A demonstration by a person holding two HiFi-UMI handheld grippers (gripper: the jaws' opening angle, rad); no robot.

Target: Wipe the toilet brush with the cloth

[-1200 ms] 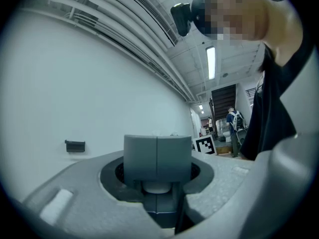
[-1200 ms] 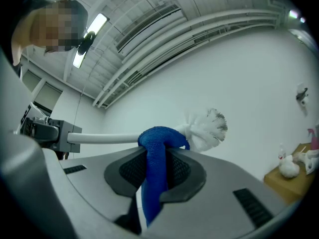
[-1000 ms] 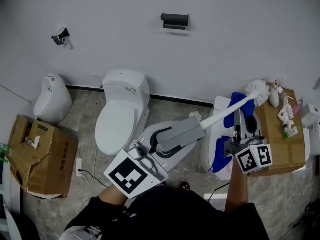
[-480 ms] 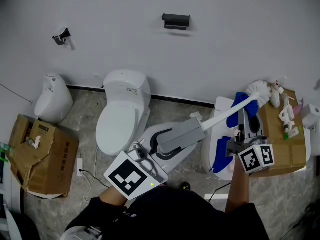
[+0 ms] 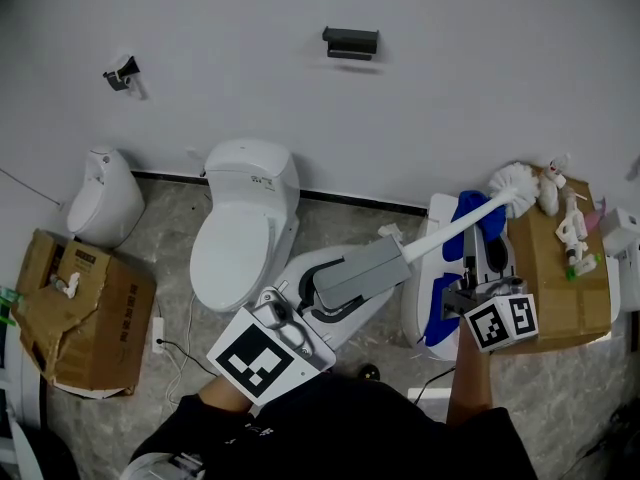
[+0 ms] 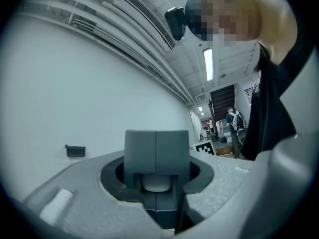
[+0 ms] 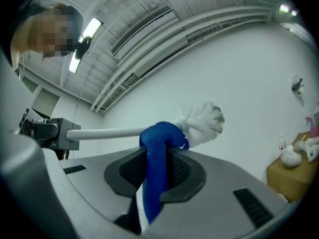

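Note:
In the head view my left gripper [image 5: 396,252] is shut on the end of the white toilet brush handle [image 5: 440,233]. The handle slants up and right to the bristle head [image 5: 515,179]. The blue cloth [image 5: 468,209] is looped over the handle just below the head, and my right gripper [image 5: 482,240] is shut on its hanging part. In the right gripper view the cloth [image 7: 155,168] runs up from between the jaws and wraps the handle [image 7: 104,132] beside the bristle head [image 7: 205,123]. In the left gripper view the handle's end [image 6: 156,183] sits between closed grey jaws.
A white toilet [image 5: 243,230] stands at centre left, a small white fixture [image 5: 105,194] further left. Another white toilet [image 5: 432,303] is under the brush. Cardboard boxes sit at the left [image 5: 82,306] and at the right [image 5: 566,286], the right one with bottles on top.
My right gripper has shifted a little to the left with the cloth along the handle. The left gripper and the brush have stayed about where they were.

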